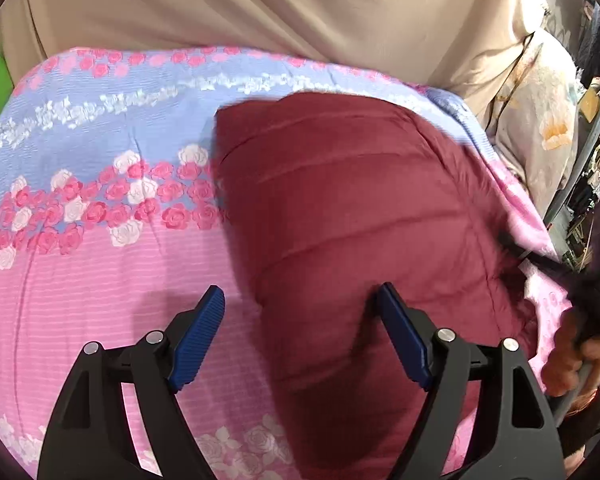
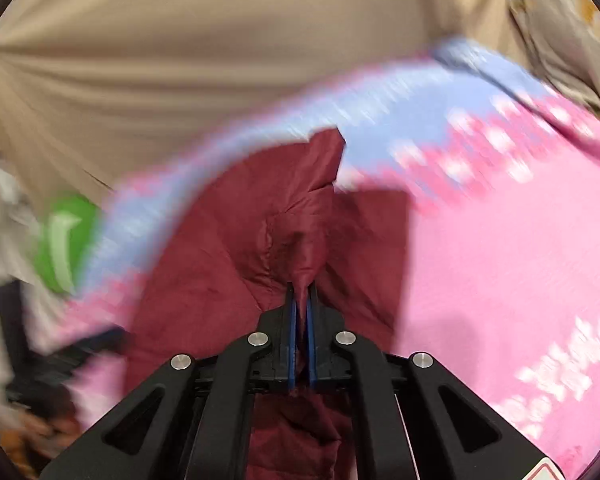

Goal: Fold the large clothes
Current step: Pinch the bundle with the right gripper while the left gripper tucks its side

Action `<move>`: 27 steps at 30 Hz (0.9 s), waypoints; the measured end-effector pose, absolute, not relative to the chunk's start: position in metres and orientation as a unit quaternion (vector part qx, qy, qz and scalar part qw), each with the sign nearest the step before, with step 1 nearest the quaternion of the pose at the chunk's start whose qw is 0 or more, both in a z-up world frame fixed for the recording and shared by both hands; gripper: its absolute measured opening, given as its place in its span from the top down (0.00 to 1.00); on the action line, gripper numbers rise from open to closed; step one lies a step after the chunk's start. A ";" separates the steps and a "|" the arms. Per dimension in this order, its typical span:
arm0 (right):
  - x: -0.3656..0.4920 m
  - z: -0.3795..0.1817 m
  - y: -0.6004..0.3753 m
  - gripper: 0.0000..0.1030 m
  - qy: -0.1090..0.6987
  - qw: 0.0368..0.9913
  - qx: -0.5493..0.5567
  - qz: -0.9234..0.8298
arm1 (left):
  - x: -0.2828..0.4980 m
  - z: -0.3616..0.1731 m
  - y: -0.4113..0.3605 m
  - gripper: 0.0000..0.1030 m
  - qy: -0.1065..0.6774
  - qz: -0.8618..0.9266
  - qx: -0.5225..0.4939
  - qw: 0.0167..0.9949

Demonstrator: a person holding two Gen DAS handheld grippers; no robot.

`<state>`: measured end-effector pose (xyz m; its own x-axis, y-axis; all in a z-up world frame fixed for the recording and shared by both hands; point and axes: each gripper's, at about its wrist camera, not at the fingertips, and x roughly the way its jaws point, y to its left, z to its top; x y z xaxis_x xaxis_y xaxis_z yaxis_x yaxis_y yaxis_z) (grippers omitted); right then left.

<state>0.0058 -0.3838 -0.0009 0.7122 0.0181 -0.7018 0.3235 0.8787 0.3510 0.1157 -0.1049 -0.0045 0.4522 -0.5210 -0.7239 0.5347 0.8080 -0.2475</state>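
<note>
The right hand-held gripper (image 2: 301, 296) pinches maroon quilted garment (image 2: 220, 264) above floral bedspread (image 2: 500, 240).

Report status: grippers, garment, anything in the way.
Left gripper open, hovering over maroon jacket. Right gripper shut on a pinch of jacket fabric. Jacket on floral bedspread; no obstruction seen.

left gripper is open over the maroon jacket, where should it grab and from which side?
Likely the jacket's near-left edge, just ahead of the open left gripper. Come from above, one finger under the puffy edge. The right gripper already pinches a fold, so take the opposite side.
</note>
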 end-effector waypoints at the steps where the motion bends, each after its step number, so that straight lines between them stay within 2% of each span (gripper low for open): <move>1: 0.014 -0.023 -0.386 0.97 0.405 0.880 0.232 -0.091 | 0.118 -0.009 -0.108 0.24 0.431 -0.316 0.002 0.845; 3: 0.015 -0.040 -0.386 0.95 0.418 0.870 0.243 -0.096 | 0.118 -0.013 -0.114 0.24 0.443 -0.328 -0.010 0.834; 5: 0.007 -0.024 -0.384 0.87 0.404 0.874 0.252 -0.097 | 0.116 -0.013 -0.116 0.25 0.444 -0.328 -0.001 0.834; 6: -0.001 -0.016 -0.386 0.86 0.392 0.877 0.264 -0.090 | 0.116 -0.013 -0.114 0.24 0.446 -0.328 -0.002 0.832; 7: -0.011 -0.009 -0.388 0.75 0.384 0.877 0.277 -0.084 | 0.116 -0.013 -0.111 0.18 0.450 -0.334 -0.011 0.828; 8: -0.022 -0.008 -0.395 0.52 0.384 0.876 0.281 -0.080 | 0.118 -0.014 -0.108 0.13 0.455 -0.342 -0.024 0.822; 9: -0.027 -0.009 -0.395 0.42 0.386 0.875 0.283 -0.078 | 0.121 -0.017 -0.104 0.08 0.463 -0.349 -0.044 0.814; 10: -0.031 -0.015 -0.396 0.35 0.394 0.870 0.287 -0.075 | 0.125 -0.023 -0.103 0.07 0.473 -0.352 -0.058 0.806; 13: -0.023 -0.045 -0.397 0.35 0.431 0.842 0.324 -0.035 | 0.135 -0.041 -0.111 0.07 0.501 -0.371 -0.075 0.779; 15: -0.015 -0.057 -0.394 0.47 0.429 0.831 0.355 -0.001 | 0.140 -0.050 -0.120 0.08 0.513 -0.378 -0.091 0.765; 16: -0.009 -0.059 -0.392 0.61 0.425 0.830 0.360 0.008 | 0.140 -0.049 -0.122 0.18 0.508 -0.380 -0.091 0.767; 17: 0.000 -0.053 -0.388 0.77 0.422 0.838 0.347 0.008 | 0.139 -0.041 -0.123 0.35 0.495 -0.379 -0.085 0.777; 19: 0.009 -0.028 -0.378 0.84 0.411 0.858 0.307 0.004 | 0.137 -0.015 -0.116 0.52 0.457 -0.391 -0.080 0.795; 23: 0.009 0.034 -0.353 0.85 0.335 0.908 0.248 0.043 | 0.137 0.018 -0.086 0.52 0.417 -0.393 -0.101 0.814; 25: 0.022 0.014 -0.345 0.85 0.363 0.900 0.237 0.038 | 0.137 0.009 -0.083 0.51 0.418 -0.375 -0.077 0.824; 27: 0.044 -0.040 -0.341 0.75 0.442 0.864 0.241 0.024 | 0.142 -0.029 -0.093 0.39 0.451 -0.338 -0.028 0.826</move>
<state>0.0438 -0.3410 -0.0398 0.6084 0.2549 -0.7516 0.1718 0.8822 0.4383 0.1422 -0.0934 -0.0288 0.3656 -0.5832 -0.7254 0.5333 0.7700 -0.3503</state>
